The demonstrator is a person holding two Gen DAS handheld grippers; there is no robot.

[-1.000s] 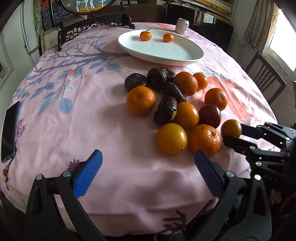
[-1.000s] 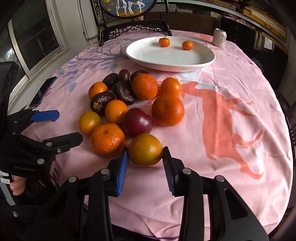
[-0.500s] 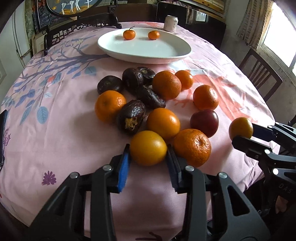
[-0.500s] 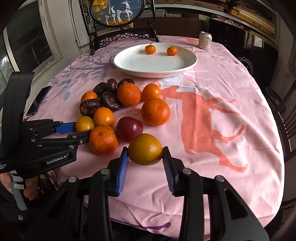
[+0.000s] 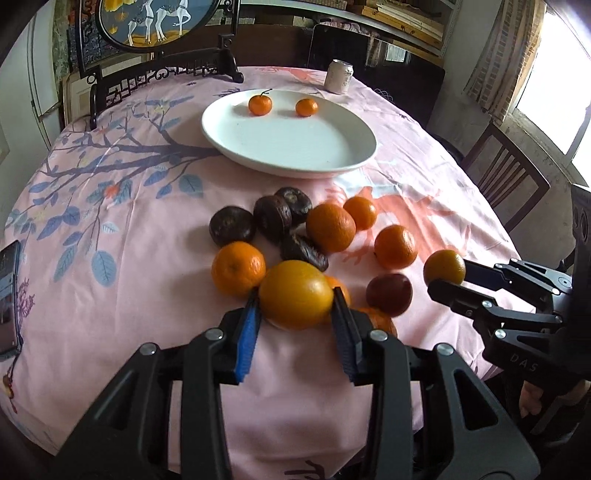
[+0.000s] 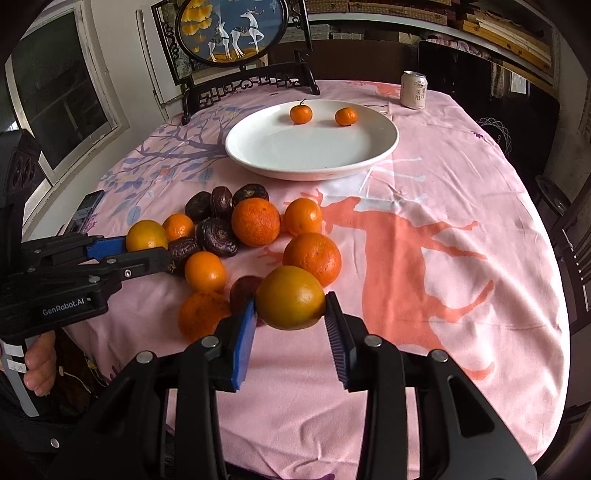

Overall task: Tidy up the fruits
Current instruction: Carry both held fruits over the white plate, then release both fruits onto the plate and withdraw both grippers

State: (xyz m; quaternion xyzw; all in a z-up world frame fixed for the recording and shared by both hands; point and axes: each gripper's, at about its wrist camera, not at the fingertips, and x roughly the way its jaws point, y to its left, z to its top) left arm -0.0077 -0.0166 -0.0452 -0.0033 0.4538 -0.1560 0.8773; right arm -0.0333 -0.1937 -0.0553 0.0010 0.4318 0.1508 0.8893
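Note:
My left gripper (image 5: 295,295) is shut on a yellow-orange fruit (image 5: 295,293) and holds it above the fruit pile; it also shows in the right wrist view (image 6: 146,236). My right gripper (image 6: 290,304) is shut on a second yellow-orange fruit (image 6: 290,302), which shows at the right of the left wrist view (image 5: 444,267). Several oranges (image 5: 330,232), dark wrinkled fruits (image 5: 232,226) and a dark red fruit (image 5: 388,293) lie in a pile on the pink cloth. A white plate (image 5: 295,147) at the back holds two small tangerines (image 5: 260,104).
A drink can (image 5: 340,76) stands behind the plate. A framed picture on a dark stand (image 6: 236,33) is at the table's far edge. A phone (image 5: 9,295) lies at the left edge. A wooden chair (image 5: 506,177) stands to the right.
My left gripper closed on the yellow-orange fruit and lifted it off the cloth. My right gripper rose with its fruit. Both views now sit higher above the pile.

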